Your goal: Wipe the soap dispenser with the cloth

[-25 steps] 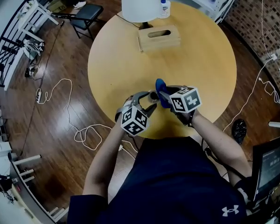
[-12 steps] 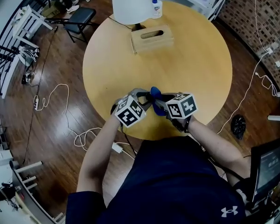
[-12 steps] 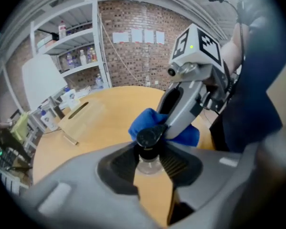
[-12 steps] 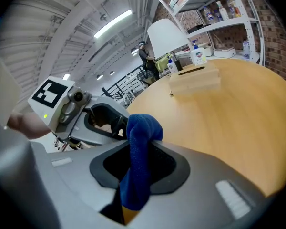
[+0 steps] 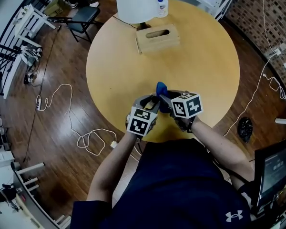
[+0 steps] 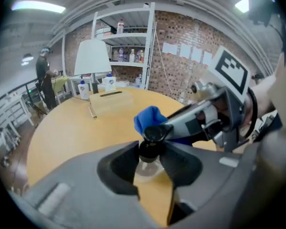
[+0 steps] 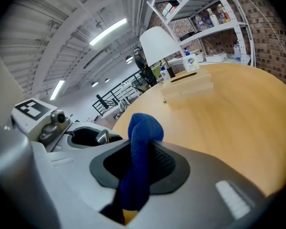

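At the near edge of the round wooden surface [image 5: 195,66], the left tongs [image 6: 149,151] are closed on the soap dispenser [image 6: 145,167], their pads pinching it just under its black pump head, its clear body showing between the jaws. Just to its right the blue cloth [image 7: 142,132] bunches close against the pump head, though contact cannot be made out. The right tongs [image 7: 136,168] are clamped on that cloth, a fold of it standing up out of the jaws.
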Available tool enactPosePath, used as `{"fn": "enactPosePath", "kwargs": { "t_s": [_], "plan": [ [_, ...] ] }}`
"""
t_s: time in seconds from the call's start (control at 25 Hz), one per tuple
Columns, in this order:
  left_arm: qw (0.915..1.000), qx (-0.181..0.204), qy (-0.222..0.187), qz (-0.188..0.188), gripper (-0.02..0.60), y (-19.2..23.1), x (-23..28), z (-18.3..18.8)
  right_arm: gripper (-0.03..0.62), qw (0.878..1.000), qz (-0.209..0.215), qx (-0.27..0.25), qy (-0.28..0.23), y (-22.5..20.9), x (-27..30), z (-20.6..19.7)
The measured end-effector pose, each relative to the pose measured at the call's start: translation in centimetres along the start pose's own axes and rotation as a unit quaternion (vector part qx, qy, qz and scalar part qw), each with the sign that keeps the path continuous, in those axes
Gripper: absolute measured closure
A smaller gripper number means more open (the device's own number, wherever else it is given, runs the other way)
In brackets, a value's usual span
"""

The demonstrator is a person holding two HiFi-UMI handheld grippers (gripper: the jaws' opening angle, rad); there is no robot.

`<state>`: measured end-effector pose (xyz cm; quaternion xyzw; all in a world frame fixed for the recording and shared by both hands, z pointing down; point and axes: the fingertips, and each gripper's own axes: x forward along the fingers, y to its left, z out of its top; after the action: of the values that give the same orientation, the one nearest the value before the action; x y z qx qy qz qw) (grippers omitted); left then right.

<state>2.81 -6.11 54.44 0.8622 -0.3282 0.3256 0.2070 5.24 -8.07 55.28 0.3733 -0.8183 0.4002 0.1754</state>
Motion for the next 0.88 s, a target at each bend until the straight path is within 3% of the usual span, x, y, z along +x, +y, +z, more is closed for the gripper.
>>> {"fn": "enactPosePath", "kwargs": {
  "t_s": [0.12, 0.28, 0.36, 0.44, 0.56, 0.6, 0.64, 0.68, 0.8, 0.88],
  "plan": [
    [0.9966, -0.071, -0.006, -0.041, 0.439, -0.2, -0.3, 0.2, 0.503, 1.000, 0.011, -0.011, 0.011, 0.8, -1.1, -1.8],
    [0.9972, -0.048, -0.001, -0.056, 0.439, -0.2, -0.5, 0.2, 0.503, 0.998, 0.032, -0.038, 0.039, 2.7, -2.1, -5.5],
    [0.9971, 0.009, 0.004, -0.075, 0.435, -0.5, -0.9, 0.7, 0.503, 0.998, 0.032, -0.046, 0.041, 3.0, -2.5, -6.4],
    [0.9897, 0.105, 0.013, -0.096, 0.425, -0.7, -1.3, 0.9, 0.502, 0.998, 0.009, -0.052, 0.028, 2.2, -3.1, -6.0],
    [0.9570, 0.252, 0.066, -0.129, 0.425, -0.8, -1.3, -0.4, 0.502, 0.995, -0.040, -0.091, 0.019, 0.6, -3.6, -4.5],
    [0.9486, 0.276, 0.080, -0.133, 0.425, -0.5, -1.5, -0.7, 0.502, 0.992, -0.046, -0.114, 0.030, 0.8, -3.5, -4.6],
    [0.9471, 0.280, 0.085, -0.133, 0.425, 0.0, -2.0, -0.6, 0.502, 0.988, -0.043, -0.144, 0.047, 1.4, -3.4, -4.9],
    [0.9521, 0.266, 0.081, -0.127, 0.425, 0.7, -2.7, -0.2, 0.503, 0.981, -0.036, -0.180, 0.068, 2.3, -3.3, -5.5],
    [0.9799, 0.177, 0.036, -0.085, 0.442, 3.1, -5.2, 1.3, 0.502, 0.949, -0.021, -0.294, 0.109, 5.4, -2.8, -6.0],
    [0.9903, 0.125, 0.006, -0.059, 0.457, 4.0, -6.5, 1.3, 0.502, 0.937, -0.017, -0.329, 0.114, 6.6, -1.9, -5.7]
  ]
}}
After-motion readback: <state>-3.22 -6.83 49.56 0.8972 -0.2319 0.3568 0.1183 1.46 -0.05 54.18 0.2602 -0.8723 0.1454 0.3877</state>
